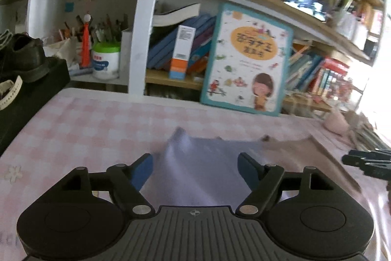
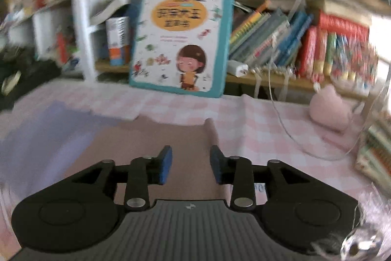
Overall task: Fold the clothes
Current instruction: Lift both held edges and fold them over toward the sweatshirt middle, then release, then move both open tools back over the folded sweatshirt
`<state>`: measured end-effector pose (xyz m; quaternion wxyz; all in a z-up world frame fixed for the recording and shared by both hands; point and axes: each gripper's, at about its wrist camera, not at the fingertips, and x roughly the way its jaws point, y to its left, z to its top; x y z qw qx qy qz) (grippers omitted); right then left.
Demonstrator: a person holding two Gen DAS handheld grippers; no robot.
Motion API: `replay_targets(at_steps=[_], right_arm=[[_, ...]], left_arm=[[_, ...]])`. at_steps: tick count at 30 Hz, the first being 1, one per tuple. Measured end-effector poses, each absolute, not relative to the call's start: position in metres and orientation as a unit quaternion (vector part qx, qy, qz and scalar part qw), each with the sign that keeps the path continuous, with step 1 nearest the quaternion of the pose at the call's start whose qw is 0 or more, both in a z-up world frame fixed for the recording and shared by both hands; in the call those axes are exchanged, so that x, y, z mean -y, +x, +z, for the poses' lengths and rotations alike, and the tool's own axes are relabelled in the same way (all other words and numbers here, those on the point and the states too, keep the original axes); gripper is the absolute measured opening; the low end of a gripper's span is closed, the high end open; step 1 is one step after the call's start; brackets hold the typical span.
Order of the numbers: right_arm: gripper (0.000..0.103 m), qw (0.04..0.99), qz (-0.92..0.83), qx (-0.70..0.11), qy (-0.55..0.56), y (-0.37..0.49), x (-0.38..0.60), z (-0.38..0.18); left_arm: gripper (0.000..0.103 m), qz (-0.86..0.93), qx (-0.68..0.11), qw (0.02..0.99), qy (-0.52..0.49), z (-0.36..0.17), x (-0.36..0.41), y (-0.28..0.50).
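- Left gripper [image 1: 195,169]: blue-padded jaws spread wide, gripping nothing, poised over the lavender cloth [image 1: 195,168].
- That cloth is smooth and thin, one corner peaked up in a soft ridge toward the far edge of the table [image 1: 80,124].
- Right gripper [image 2: 191,166]: jaws parted too, narrower gap, nothing clamped, over a dusty-pink cloth [image 2: 151,138] that lies flat just beside the lavender one, with one edge curled up near its right pad.
- Both pieces sit mid-table on the pink-and-white checked tablecloth [image 2: 244,119], glossy at the near right corner.
- Far right corner: a rounded pink plush-looking lump [image 2: 328,111], blurred, with clear tubing [image 2: 281,114] looping past it.
- At the far edge, a teal-bordered children's book [image 1: 246,60] stands leaning against the shelf.
- Left edge: a black box [image 1: 29,94] with a black leather shoe [image 1: 22,55] on top.
- Behind that, a white tub with a green lid [image 1: 105,60], and a holder bristling with pens and brushes [image 1: 97,28].
- The wooden shelf [image 2: 268,80] is packed with slanted book spines.
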<state>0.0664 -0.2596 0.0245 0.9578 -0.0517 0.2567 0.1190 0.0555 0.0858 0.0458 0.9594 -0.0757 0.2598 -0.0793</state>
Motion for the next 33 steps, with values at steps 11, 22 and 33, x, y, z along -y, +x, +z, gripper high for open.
replay_targets(at_steps=[11, 22, 33], right_arm=[[0.062, 0.952, 0.135, -0.266, -0.063, -0.019, 0.253, 0.010], [0.073, 0.948, 0.127, -0.289, -0.053, -0.046, 0.257, -0.006], [0.079, 0.943, 0.120, -0.309, -0.015, -0.043, 0.264, -0.020]], left_arm=[[0.088, -0.063, -0.283, 0.957, -0.006, 0.032, -0.063, -0.012], [0.089, -0.081, -0.326, 0.939, -0.074, 0.010, -0.060, -0.032], [0.096, -0.047, -0.360, 0.912, -0.189, -0.006, -0.076, -0.017]])
